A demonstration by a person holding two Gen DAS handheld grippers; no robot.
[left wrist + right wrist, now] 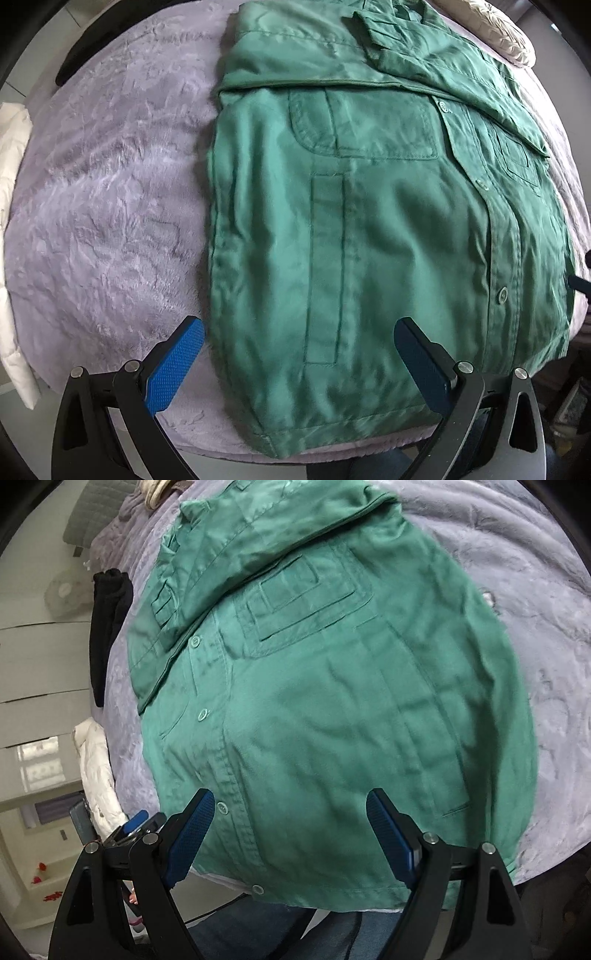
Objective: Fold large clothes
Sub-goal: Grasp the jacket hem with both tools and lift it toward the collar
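A large green button-up shirt [369, 229] lies front up on a lilac fuzzy blanket [103, 206], collar at the far end, sleeves folded in over the chest. My left gripper [299, 325] hovers open over the shirt's near left part, its left blue pad [177, 365] beyond the shirt's side edge. In the right wrist view the same shirt [314, 701] fills the middle. My right gripper [291, 797] stands open above the hem beside the button placket, nothing between its pads. A blue pad of the left gripper [136, 821] shows at the lower left.
A white puffy garment [11, 221] lies at the bed's left edge. A cream pillow [498, 33] sits past the collar. A black garment [110, 627] hangs over the bed's side. A person's jeans [258, 930] stand against the near edge.
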